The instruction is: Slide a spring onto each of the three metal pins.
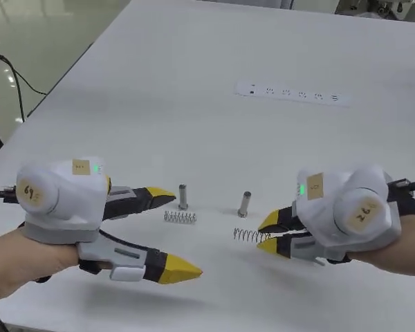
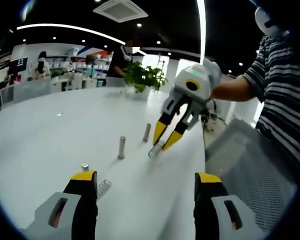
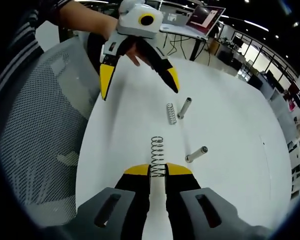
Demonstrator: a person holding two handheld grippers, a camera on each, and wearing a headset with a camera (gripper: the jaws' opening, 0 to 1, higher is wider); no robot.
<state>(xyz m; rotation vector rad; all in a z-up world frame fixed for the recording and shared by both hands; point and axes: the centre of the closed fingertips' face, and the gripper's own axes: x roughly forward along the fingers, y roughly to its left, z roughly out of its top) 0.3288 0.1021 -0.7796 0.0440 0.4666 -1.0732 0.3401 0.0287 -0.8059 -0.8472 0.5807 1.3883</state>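
Two short metal pins (image 1: 183, 196) (image 1: 245, 204) stand upright on the white table (image 1: 194, 104). A loose spring (image 1: 180, 217) lies just in front of the left pin. My right gripper (image 1: 268, 234) is shut on the near end of a second spring (image 1: 245, 235), which lies flat and points away from the jaws in the right gripper view (image 3: 157, 147). My left gripper (image 1: 174, 234) is wide open with nothing between its jaws, beside the left pin. The left gripper view holds three pins (image 2: 84, 166) (image 2: 122, 147) (image 2: 147, 132) and the loose spring (image 2: 104, 187).
A white power strip (image 1: 292, 93) lies far back on the table. The table's left edge runs diagonally, with a black cable (image 1: 17, 83) beyond it. A grey mesh chair (image 3: 45, 115) stands at the table's near side. A potted plant (image 2: 142, 77) stands at the far end.
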